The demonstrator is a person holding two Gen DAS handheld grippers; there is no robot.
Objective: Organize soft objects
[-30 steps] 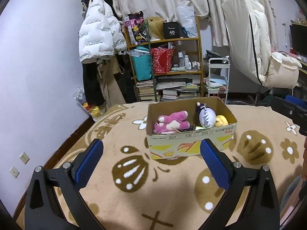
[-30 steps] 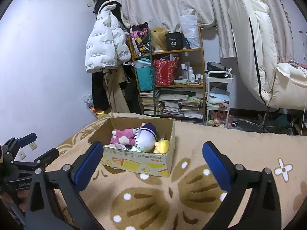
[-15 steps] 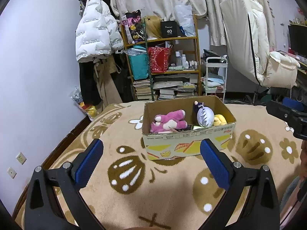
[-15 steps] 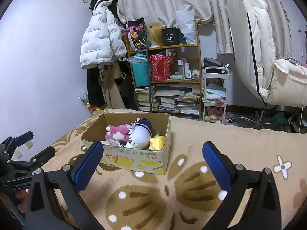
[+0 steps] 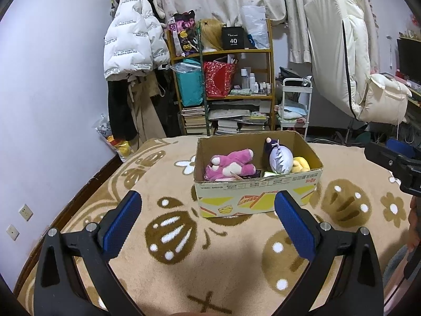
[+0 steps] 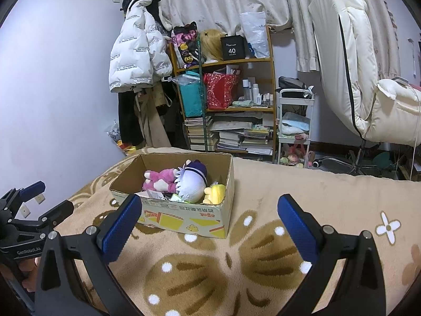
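An open cardboard box [image 5: 252,197] stands on a beige patterned blanket [image 5: 184,263]. It holds a pink plush bear [image 5: 229,164], a white and purple round plush [image 5: 280,158] and a yellow plush [image 5: 301,164]. The box also shows in the right wrist view [image 6: 184,217], with the pink bear [image 6: 160,179], the round plush [image 6: 190,184] and the yellow plush [image 6: 215,192]. My left gripper [image 5: 208,223] is open and empty, short of the box. My right gripper [image 6: 209,226] is open and empty, to the right of the box.
A cluttered wooden shelf [image 5: 231,89] with books and bags stands beyond the blanket. A white puffer jacket [image 5: 131,47] hangs at the left wall. A white padded chair [image 5: 350,60] and a small white cart [image 5: 294,105] stand at the right.
Both grippers have drawn back slightly and risen, so the box sits a little lower in both views. Both stay open and empty.
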